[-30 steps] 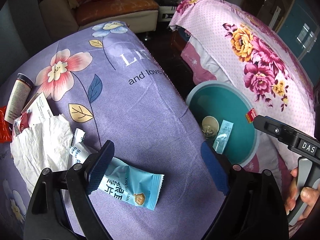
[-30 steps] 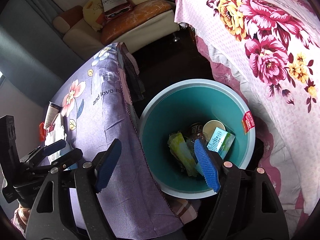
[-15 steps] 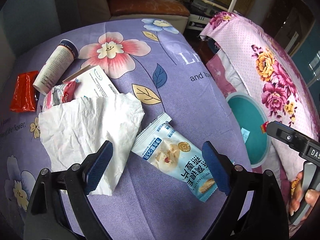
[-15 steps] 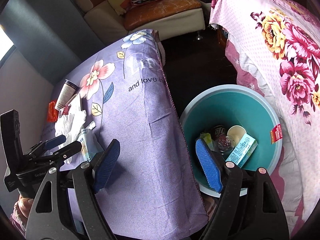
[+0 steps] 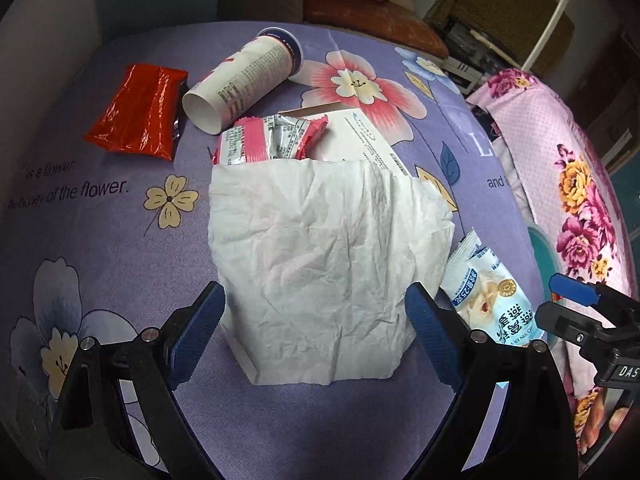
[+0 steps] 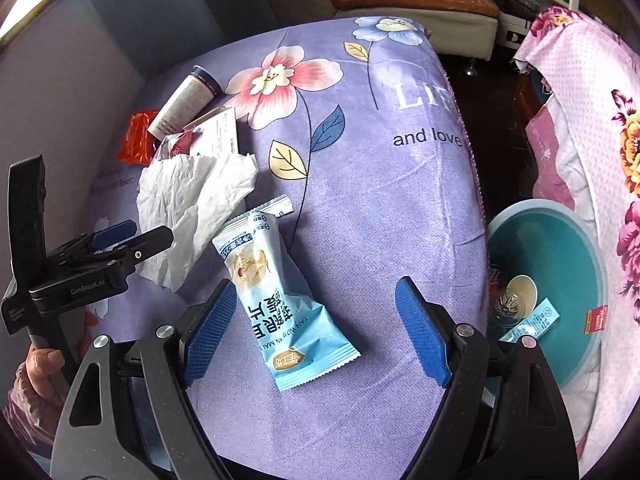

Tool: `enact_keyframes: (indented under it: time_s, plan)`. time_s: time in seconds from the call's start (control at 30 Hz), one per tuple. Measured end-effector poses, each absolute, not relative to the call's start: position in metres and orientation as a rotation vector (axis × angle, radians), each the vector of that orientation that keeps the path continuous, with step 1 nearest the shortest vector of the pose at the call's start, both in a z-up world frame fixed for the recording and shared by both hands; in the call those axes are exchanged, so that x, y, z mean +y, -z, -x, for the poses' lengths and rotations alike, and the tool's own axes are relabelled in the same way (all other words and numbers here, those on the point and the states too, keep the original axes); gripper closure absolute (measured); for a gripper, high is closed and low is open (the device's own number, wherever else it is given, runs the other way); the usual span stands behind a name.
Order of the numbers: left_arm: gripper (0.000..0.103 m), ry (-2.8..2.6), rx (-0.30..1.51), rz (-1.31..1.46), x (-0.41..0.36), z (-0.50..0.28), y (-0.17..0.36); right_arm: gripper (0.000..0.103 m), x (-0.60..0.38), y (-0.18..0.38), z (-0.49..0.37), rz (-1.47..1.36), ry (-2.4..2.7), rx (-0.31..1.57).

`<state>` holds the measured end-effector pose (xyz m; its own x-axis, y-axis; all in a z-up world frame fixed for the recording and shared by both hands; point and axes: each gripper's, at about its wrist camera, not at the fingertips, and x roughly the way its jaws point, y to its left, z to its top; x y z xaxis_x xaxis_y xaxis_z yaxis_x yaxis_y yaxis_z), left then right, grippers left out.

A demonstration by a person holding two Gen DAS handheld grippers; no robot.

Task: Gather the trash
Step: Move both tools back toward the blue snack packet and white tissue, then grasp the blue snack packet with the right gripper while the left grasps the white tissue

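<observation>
We hold the left hand-held gripper [image 5: 316,328] with jaws apart over the crumpled white tissue [image 5: 324,264] on the purple-covered surface [image 6: 380,184]. The right hand-held gripper [image 6: 316,324] has just been opening; its jaws stand apart around the light-blue snack wrapper [image 6: 276,304], not pressing it. The teal bin [image 6: 560,248] stands beside the surface.

The tissue [image 5: 320,272] lies flat on the table cloth [image 5: 120,240], with the snack packet [image 6: 276,300] just beside its right edge. Behind the tissue, a small wrapper [image 5: 272,142] rests against a flat carton [image 5: 360,140], both partly under the tissue's far edge. Further back lies a paper cup [image 5: 244,84] on its side, and left of it a foil packet [image 5: 140,112]. The bin [image 6: 552,292] stands off the table's right edge and holds a cup [image 6: 520,292] and a sachet [image 6: 532,320].
</observation>
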<state>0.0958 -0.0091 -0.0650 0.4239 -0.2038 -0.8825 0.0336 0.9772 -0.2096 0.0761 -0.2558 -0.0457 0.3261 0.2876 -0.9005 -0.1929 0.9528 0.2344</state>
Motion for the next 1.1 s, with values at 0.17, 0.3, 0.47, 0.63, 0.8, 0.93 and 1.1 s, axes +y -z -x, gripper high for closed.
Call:
enact_keyframes:
  time_s: [0.17,0.3,0.47,0.63,0.8,0.93,1.1]
  plan:
    - [0.011,0.113,1.128,0.226,0.018,-0.096,0.072,0.025,-0.226,0.059,-0.08,-0.015,-0.356,1.249]
    - [0.011,0.102,1.131,0.242,0.028,-0.095,0.076,0.025,-0.216,0.069,-0.08,0.011,-0.364,1.276]
    - [0.011,0.118,1.126,0.251,0.024,-0.095,0.077,0.027,-0.213,0.075,-0.076,0.029,-0.355,1.266]
    - [0.011,0.154,1.13,0.246,0.011,-0.093,0.077,0.059,-0.215,0.077,-0.074,0.031,-0.361,1.263]
    - [0.011,0.201,1.144,0.253,-0.004,-0.092,0.076,0.073,-0.231,0.067,-0.071,-0.032,-0.347,1.207]
    - [0.011,0.228,1.149,0.233,-0.023,-0.091,0.074,0.074,-0.255,0.06,-0.07,-0.09,-0.306,1.178]
    - [0.011,0.216,1.163,0.162,-0.052,-0.091,0.079,0.074,-0.27,0.058,-0.066,-0.119,-0.292,1.168]
